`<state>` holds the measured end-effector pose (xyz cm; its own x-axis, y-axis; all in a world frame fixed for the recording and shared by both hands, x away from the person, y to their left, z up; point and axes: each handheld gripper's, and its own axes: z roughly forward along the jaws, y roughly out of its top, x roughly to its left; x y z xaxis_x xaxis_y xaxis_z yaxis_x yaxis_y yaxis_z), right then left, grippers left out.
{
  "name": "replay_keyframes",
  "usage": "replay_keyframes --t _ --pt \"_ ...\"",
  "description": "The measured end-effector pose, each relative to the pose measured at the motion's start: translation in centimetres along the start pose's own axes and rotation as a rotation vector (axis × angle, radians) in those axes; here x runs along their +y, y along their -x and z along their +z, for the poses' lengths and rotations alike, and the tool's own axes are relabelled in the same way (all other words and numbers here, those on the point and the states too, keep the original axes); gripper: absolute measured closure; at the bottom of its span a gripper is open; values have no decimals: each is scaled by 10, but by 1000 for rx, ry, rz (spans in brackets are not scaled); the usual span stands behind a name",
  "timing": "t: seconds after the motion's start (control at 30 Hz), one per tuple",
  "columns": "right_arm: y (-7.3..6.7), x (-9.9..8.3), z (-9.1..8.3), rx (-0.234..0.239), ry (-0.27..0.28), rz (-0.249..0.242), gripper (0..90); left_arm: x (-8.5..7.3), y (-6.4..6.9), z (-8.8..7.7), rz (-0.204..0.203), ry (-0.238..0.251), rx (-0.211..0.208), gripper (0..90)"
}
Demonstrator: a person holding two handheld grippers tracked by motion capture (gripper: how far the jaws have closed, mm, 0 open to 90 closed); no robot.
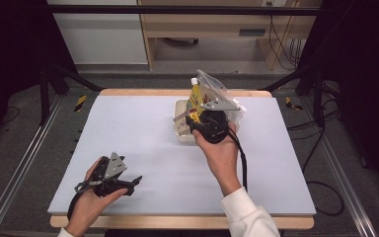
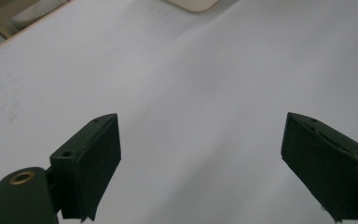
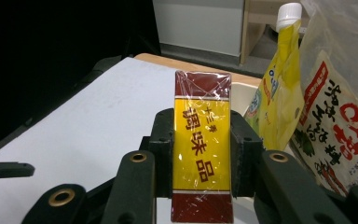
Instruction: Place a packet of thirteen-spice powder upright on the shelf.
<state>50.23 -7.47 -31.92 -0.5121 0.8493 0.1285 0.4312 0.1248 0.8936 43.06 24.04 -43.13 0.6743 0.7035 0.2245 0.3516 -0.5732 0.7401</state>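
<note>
My right gripper (image 3: 202, 117) is shut on a slim red-and-yellow box (image 3: 201, 154) wrapped in clear film, held upright between its pads. In the high view this gripper (image 1: 193, 118) sits over a cream tray (image 1: 179, 136) at the far middle of the table. A yellow spout pouch with a white cap (image 3: 279, 88) and a clear bag printed with red characters (image 3: 340, 135) stand in the tray to the right of the box. My left gripper (image 1: 133, 185) is low over the near left of the table, open, with nothing between its jaws (image 2: 203, 123).
The white mat (image 1: 128, 128) covers the tabletop, with wide bare room between the two hands. A corner of the tray (image 2: 193, 3) shows far ahead of the left gripper. Black frame bars and cables flank the table.
</note>
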Motion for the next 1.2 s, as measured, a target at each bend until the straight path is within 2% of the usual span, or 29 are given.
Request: replay_keyframes --t 0.1,0.23,0.3,0.47,0.7,0.93,1.0,1.03,1.17,1.2 --pt "0 3 1 -11 8 3 682 -9 -4 -2 -38 4 26 100" --pt "0 6 2 -15 18 10 682 -17 -9 -5 -59 -14 39 97" --pt "1 7 2 -26 25 11 682 -19 -11 -4 -79 -4 46 97" --pt "0 9 3 -52 31 16 682 -22 -15 -4 -100 -12 60 97" --pt "3 10 8 -90 33 26 682 -23 -16 -2 -101 -22 63 97" --pt "3 13 29 -106 27 62 682 -23 -13 2 -86 -37 50 98" --pt "2 12 35 -126 23 65 682 -22 -12 3 -80 -41 49 98" --pt "1 12 38 -135 21 68 682 -22 -12 2 -64 -51 46 98" --pt "-3 12 49 -162 12 75 682 -21 -11 2 -70 -39 45 99" --pt "-3 12 52 -169 10 73 682 -21 -12 2 -61 -48 43 99"
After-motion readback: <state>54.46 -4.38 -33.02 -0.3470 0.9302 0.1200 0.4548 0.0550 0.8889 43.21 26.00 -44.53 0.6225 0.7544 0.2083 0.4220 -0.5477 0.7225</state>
